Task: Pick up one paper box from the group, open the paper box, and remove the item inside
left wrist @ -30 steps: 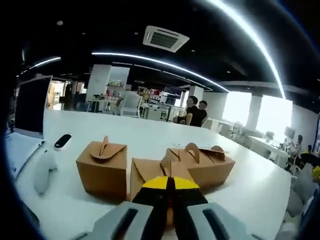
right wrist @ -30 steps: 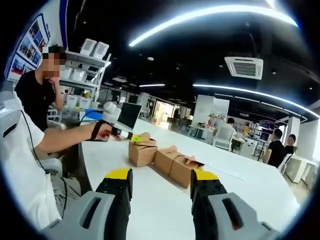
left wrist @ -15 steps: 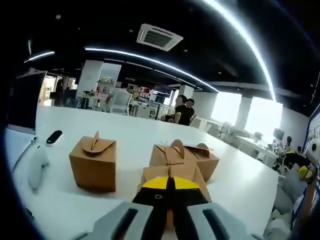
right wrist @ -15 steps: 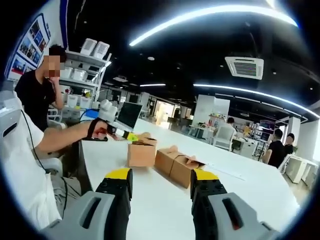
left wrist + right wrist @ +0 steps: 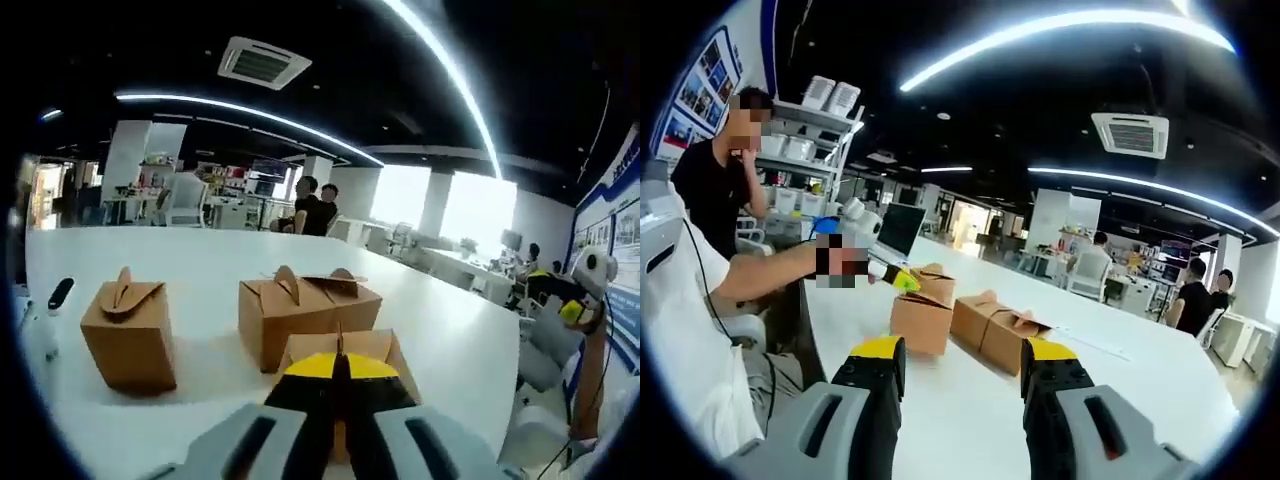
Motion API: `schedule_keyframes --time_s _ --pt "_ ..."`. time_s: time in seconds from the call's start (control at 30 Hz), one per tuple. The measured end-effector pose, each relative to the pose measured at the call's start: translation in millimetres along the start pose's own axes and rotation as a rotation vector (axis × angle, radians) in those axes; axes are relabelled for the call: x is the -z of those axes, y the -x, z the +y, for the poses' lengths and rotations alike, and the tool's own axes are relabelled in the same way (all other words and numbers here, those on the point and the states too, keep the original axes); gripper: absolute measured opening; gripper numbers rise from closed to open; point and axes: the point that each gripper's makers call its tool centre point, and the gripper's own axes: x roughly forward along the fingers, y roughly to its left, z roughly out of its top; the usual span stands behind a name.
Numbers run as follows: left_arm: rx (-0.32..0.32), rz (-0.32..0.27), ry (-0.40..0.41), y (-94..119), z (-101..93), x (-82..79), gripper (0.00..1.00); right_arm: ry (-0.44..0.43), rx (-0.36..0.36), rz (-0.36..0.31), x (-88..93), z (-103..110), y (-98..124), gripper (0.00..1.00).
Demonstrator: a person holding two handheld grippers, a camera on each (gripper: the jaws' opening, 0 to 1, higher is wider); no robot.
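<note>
My left gripper (image 5: 338, 362) is shut on the top flap of a brown paper box (image 5: 385, 347), which hangs just under the jaws. In the right gripper view the same left gripper (image 5: 902, 281), held by a person's hand, grips that box (image 5: 921, 324) in front of the group. On the white table (image 5: 440, 330) a single box (image 5: 128, 335) stands at the left, and two boxes side by side (image 5: 305, 310) stand in the middle. My right gripper (image 5: 960, 368) hovers open above the table, short of the boxes (image 5: 1002, 333), with nothing between its jaws.
A dark monitor (image 5: 898, 230) stands at the table's far end. A small black device (image 5: 60, 292) lies at the left edge. A person in white (image 5: 680, 330) sits at the left, another in black (image 5: 715, 190) stands behind. Chairs and desks surround the table.
The left gripper has drawn its box out of the group, toward the right gripper's camera and away from the other boxes. The right gripper has stayed where it was, open.
</note>
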Motion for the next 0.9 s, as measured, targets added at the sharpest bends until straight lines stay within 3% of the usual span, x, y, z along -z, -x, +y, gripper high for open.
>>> schedule_keyframes --time_s 0.07,0.4,0.47,0.77,0.9 --pt "0.052 0.006 -0.025 -3.1 -7.9 1.5 0.04 -0.001 0.000 -0.001 -0.2 -0.1 0.3 0.47" --pt "0.165 0.038 -0.031 -11.2 -13.1 3.6 0.04 -0.002 -0.003 0.006 1.6 0.3 0.2 0.47" --pt "0.223 0.047 -0.018 -9.7 -20.8 2.9 0.04 -0.002 -0.004 0.010 2.8 0.1 -0.2 0.47" --pt "0.333 0.117 -0.175 -8.0 -43.0 11.0 0.04 0.005 -0.018 0.016 3.3 5.6 -1.4 0.47" --pt "0.362 0.131 -0.198 -7.2 -47.8 12.4 0.04 0.006 -0.010 0.022 4.5 3.7 -0.9 0.47"
